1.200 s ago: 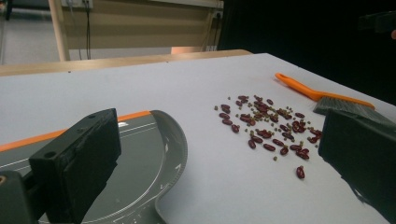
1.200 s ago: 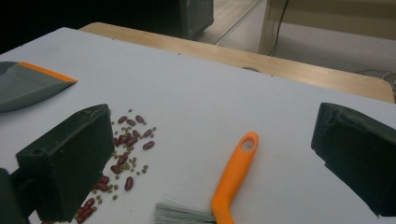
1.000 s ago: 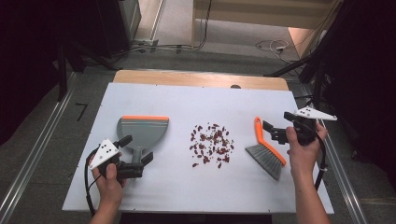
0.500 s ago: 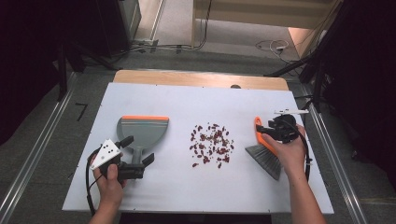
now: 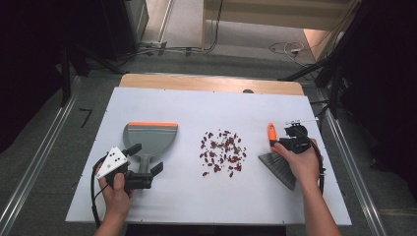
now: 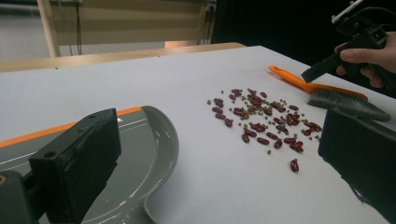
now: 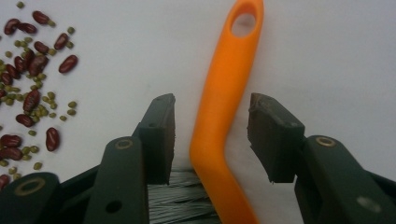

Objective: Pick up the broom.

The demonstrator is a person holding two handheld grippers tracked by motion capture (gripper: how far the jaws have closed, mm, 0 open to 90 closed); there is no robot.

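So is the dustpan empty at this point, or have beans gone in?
Empty. The dustpan shows bare grey inside, and the beans lie in a loose pile on the table beside it.

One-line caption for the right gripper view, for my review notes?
Right gripper straddling the brush's orange handle, jaws closing but not yet touching, beans scattered alongside.

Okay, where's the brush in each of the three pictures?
High view: the brush lies at right, beside the beans, partly under the right tongs.
Left gripper view: upper right, beyond the beans, bristles toward the right edge.
Right gripper view: its orange handle runs up the centre between the tongs' jaws, a gap showing on each side.
Shared landmark: the beans.
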